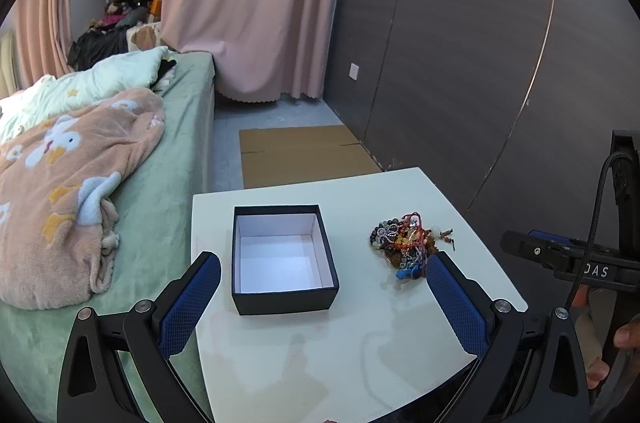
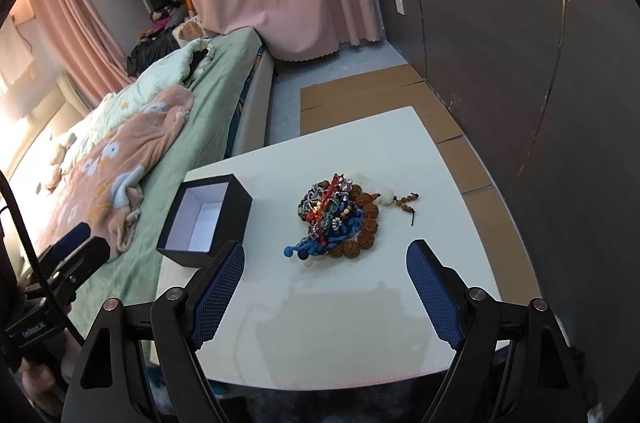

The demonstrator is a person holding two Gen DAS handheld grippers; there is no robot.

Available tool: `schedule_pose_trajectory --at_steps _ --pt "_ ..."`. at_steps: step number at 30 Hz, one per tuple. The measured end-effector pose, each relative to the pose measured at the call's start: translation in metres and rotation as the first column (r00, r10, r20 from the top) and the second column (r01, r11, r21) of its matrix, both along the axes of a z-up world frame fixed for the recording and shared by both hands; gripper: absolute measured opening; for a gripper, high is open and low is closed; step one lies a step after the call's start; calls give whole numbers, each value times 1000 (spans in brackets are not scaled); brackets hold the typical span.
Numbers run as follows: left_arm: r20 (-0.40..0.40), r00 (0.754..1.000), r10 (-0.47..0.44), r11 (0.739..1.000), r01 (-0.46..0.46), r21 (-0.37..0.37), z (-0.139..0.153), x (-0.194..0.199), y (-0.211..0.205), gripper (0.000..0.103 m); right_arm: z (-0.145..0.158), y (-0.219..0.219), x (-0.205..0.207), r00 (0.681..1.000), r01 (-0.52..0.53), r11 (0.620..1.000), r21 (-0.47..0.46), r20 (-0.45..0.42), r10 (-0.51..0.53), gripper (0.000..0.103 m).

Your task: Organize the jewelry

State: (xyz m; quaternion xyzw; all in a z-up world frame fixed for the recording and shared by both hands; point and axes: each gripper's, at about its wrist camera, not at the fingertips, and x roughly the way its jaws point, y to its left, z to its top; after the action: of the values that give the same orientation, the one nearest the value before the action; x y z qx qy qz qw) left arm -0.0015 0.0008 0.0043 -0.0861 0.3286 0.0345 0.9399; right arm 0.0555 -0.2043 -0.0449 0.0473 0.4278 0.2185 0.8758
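Your left gripper (image 1: 324, 299) hangs nearest, its 2 jaws spread wide and holding nothing. Left on the white table (image 1: 360, 351) sits the open black box (image 1: 284, 259); the jewelry heap (image 1: 404, 243) lies apart, right. Your right gripper (image 2: 326, 283) gapes equally, holding nothing.

On the white table (image 2: 360, 303), bare surface is lying open across the lower middle of the right wrist frame, between the spread right gripper (image 2: 326, 263) and the jewelry pile (image 2: 340, 219) at the centre. The black box (image 2: 208, 219) is standing at centre left, blocking that side. A clear strip is running between box and pile.
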Motion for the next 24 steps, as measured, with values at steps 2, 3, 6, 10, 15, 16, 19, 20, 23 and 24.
schedule_pose_trajectory --at_steps 2,3,6,10,15,16,19,20,23,24 --pt "5 1000 7 1000 -7 5 3 -1 0 102 0 1 0 1000 -1 1000 2 6 1 84" --pt "13 1000 7 1000 -7 5 4 -1 0 102 0 0 1 1000 -1 1000 2 8 1 84" --pt "17 1000 7 1000 -7 16 5 -3 -2 102 0 -1 1 1000 0 1000 2 8 0 84" --pt "5 1000 8 1000 -8 10 4 -2 -1 102 2 1 -1 1000 5 1000 6 12 -5 84" --pt "9 1000 10 1000 -10 27 4 -3 -3 102 2 2 0 1000 -1 1000 2 16 1 84" --pt "8 1000 14 1000 -14 26 4 -3 -3 102 2 2 0 1000 -2 1000 2 16 2 84" --pt "12 1000 18 1000 -18 13 6 -4 -2 102 2 2 -1 1000 -1 1000 5 17 0 84" --pt "14 1000 18 1000 -18 14 7 -5 -3 102 3 2 -1 1000 -1 1000 6 18 1 84" --pt "17 1000 16 1000 -16 21 6 -5 -5 102 3 1 -2 1000 0 1000 3 22 0 84" --pt "17 1000 15 1000 -15 19 6 -5 -6 102 3 1 -1 1000 0 1000 5 21 -1 84"
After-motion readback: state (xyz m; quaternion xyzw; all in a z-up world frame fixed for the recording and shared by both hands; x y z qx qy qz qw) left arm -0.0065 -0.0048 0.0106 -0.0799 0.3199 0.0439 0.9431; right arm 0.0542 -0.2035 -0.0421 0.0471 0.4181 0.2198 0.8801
